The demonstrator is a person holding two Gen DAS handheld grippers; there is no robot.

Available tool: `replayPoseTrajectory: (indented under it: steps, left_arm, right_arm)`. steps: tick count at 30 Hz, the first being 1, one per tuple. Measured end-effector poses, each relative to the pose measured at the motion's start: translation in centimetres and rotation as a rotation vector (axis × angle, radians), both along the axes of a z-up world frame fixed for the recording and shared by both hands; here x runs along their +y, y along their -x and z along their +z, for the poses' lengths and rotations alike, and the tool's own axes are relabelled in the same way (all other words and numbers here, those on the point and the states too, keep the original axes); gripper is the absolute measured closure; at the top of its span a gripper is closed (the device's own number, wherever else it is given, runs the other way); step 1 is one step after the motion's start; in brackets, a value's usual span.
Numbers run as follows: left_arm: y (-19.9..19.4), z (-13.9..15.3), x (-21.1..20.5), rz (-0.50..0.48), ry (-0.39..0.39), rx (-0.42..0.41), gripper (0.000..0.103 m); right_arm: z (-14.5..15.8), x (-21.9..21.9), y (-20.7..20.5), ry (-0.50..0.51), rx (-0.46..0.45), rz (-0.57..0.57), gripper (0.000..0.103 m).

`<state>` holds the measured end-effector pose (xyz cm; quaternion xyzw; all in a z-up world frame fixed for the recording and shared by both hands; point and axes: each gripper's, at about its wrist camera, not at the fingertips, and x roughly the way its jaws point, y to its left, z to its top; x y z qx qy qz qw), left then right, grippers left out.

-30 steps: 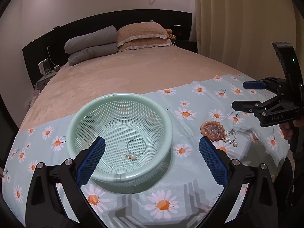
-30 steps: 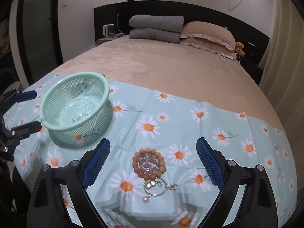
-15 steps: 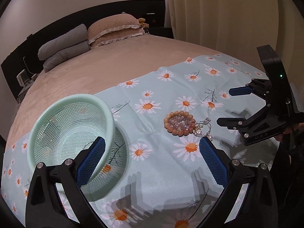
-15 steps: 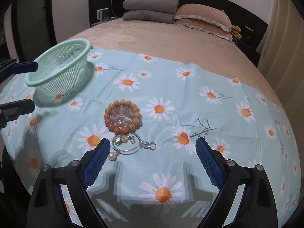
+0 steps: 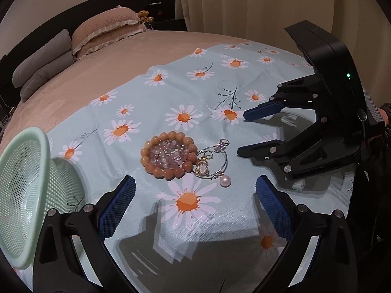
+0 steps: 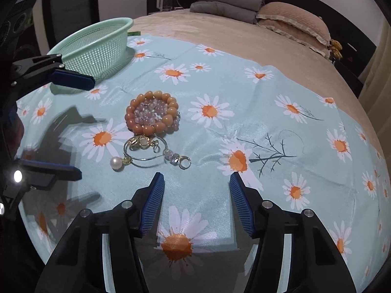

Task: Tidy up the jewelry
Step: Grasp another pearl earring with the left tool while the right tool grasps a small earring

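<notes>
Most remains: the bead bracelets [image 5: 168, 155] and wire bangle [image 6: 146, 150] lie outside the basket [image 6: 97, 46], both grippers' jaws spread, empty.

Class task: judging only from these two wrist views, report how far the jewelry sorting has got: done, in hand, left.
Done: nothing visible; the mint basket's inside can't be checked here. In hand: nothing, since the left gripper and right gripper hover open, jaws apart. Left: the orange bead bracelet, the pink bead bracelet inside it, and the pearl hoop lie on the daisy cloth.
</notes>
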<state>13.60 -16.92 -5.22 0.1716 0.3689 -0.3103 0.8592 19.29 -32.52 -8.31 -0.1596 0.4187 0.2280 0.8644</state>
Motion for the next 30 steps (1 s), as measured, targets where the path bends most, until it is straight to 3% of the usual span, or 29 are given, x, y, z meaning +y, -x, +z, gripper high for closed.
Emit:
replayPoseTrajectory:
  steps: [11, 14, 19, 23, 26, 30]
  left_arm:
    - [-2.2, -2.9, -0.6, 0.049, 0.024, 0.146, 0.034]
    - [-2.4, -3.0, -0.5, 0.064, 0.051, 0.171, 0.040]
    - [-2.1, -2.8, -1.0, 0.068, 0.050, 0.182, 0.060]
    - [-1.7, -2.6, -1.5, 0.040, 0.055, 0.200, 0.082]
    - [-1.7, -2.6, -2.0, 0.023, 0.049, 0.207, 0.091]
    - [-1.5, -2.5, -2.3, 0.011, 0.044, 0.209, 0.091]
  right_arm:
    - [-0.7, 1.0, -2.4, -0.063, 0.040, 0.182, 0.064]
    - [-0.8, 1.0, -2.3, -0.093, 0.056, 0.203, 0.074]
    - [-0.8, 1.3, -1.7, -0.112, 0.067, 0.227, 0.091]
    - [-0.8, 1.2, -1.7, -0.117, 0.071, 0.220, 0.091]
    - [-0.8, 1.0, -1.5, -0.124, 0.075, 0.217, 0.091]
    - [-0.7, 0.4, -0.8, -0.140, 0.078, 0.214, 0.092]
